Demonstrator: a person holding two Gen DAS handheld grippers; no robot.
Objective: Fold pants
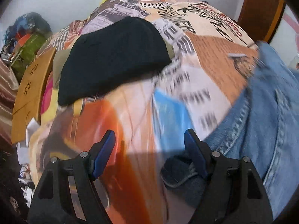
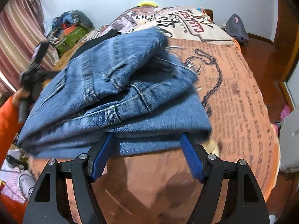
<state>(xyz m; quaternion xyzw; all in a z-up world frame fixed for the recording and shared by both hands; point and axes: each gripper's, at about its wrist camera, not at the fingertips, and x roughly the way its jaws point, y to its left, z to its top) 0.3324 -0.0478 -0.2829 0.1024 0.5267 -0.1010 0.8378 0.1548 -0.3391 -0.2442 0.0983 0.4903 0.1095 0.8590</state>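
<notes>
Jeans: a blue denim pair (image 2: 112, 85), already folded into a thick bundle of several layers, lying on the bed near its front edge; in the left wrist view only their side shows, at the right of the frame.
Bed: covered by a printed bedspread (image 2: 233, 85) with newspaper-style lettering, which serves as the flat folding surface.
Right hand-held gripper (image 2: 147, 155): released, jaws standing wide with nothing pressed between the blue pads; it points down at the near edge of the bundle, the pad tips just at the lowest fold, placed as if to tuck or square that edge.
Left hand-held gripper (image 1: 149, 153): also released and empty, angled steeply at the bedspread just beside the denim; a dark denim corner lies near its right pad, though I cannot tell whether they touch.
Person: an orange sleeve (image 2: 7, 115) and hand at the left of the right wrist view carry the other tool beside the bundle, so the two grippers flank the pile.
Black garment (image 1: 112, 63): a folded dark piece further up the bed, well apart from the jeans, probably set aside as finished.
Stage, as a judgement: folding looks nearly done; what remains is likely tidying or moving the bundle.
Risk: the loose top layer, bulging upward, could slip open if nudged.
</notes>
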